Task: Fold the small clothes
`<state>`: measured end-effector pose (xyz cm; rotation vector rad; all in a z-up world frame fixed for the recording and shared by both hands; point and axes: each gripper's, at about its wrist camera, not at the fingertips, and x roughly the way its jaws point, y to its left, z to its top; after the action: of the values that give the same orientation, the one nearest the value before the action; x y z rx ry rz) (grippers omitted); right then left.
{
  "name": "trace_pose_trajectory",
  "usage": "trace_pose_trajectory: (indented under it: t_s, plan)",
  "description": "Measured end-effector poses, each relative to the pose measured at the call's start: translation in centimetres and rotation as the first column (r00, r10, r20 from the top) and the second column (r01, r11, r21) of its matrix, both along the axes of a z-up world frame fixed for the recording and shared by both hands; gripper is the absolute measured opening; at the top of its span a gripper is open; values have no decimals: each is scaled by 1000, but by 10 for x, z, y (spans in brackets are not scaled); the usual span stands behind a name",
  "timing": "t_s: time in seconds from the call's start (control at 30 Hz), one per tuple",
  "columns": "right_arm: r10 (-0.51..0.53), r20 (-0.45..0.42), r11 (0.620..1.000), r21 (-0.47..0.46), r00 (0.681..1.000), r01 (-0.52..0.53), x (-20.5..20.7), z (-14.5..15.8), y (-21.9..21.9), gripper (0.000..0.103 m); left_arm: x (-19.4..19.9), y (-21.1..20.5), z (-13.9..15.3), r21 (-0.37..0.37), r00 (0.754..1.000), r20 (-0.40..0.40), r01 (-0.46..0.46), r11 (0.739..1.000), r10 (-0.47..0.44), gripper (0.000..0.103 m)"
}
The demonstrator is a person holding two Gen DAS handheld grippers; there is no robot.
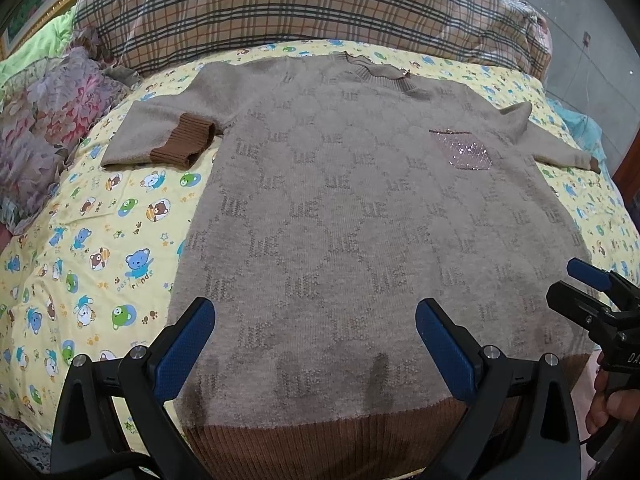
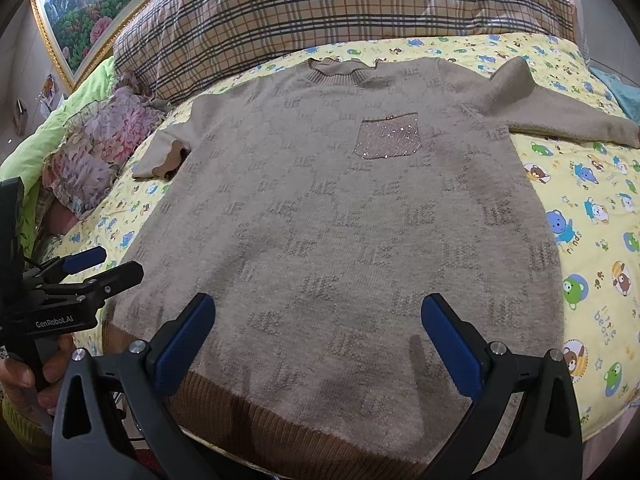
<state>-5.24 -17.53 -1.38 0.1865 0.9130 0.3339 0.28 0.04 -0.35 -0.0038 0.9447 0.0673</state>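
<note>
A small beige knitted sweater (image 1: pixel 360 208) (image 2: pixel 340 224) lies flat, front up, on a bed, with a brown ribbed hem (image 1: pixel 340 444) (image 2: pixel 280 432) nearest me and a sparkly chest pocket (image 1: pixel 466 150) (image 2: pixel 388 136). Its left sleeve is folded in, showing a brown cuff (image 1: pixel 182 140) (image 2: pixel 172 164); the right sleeve (image 1: pixel 560 148) (image 2: pixel 568 116) stretches outward. My left gripper (image 1: pixel 316 344) hovers open above the hem. My right gripper (image 2: pixel 320 340) is open too, over the hem further right. Each gripper shows at the edge of the other's view: the right gripper (image 1: pixel 592 284), the left gripper (image 2: pixel 100 268).
A yellow sheet with cartoon bears (image 1: pixel 100 240) (image 2: pixel 592 220) covers the bed. A plaid quilt (image 1: pixel 300 4) (image 2: pixel 340 4) is heaped behind the collar, floral fabric (image 1: pixel 52 120) (image 2: pixel 100 148) lies at the left. A framed picture (image 2: pixel 80 12) hangs on the wall. A hand (image 2: pixel 24 376) holds the left gripper.
</note>
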Motion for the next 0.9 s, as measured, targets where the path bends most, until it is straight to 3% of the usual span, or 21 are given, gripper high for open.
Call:
trace_pose_trajectory:
  t_s: [0.7,0.9]
  plan:
    - [-1,-36,1000,-26,999,0,1,-6,3,103,7,-3,-4,-16,1000,-4,2,1000,-2,101]
    - [-16,-61,999,49,998,19,4,-5,-6,103,12,-2,-6,-25,1000,-23,-1,1000,0,101]
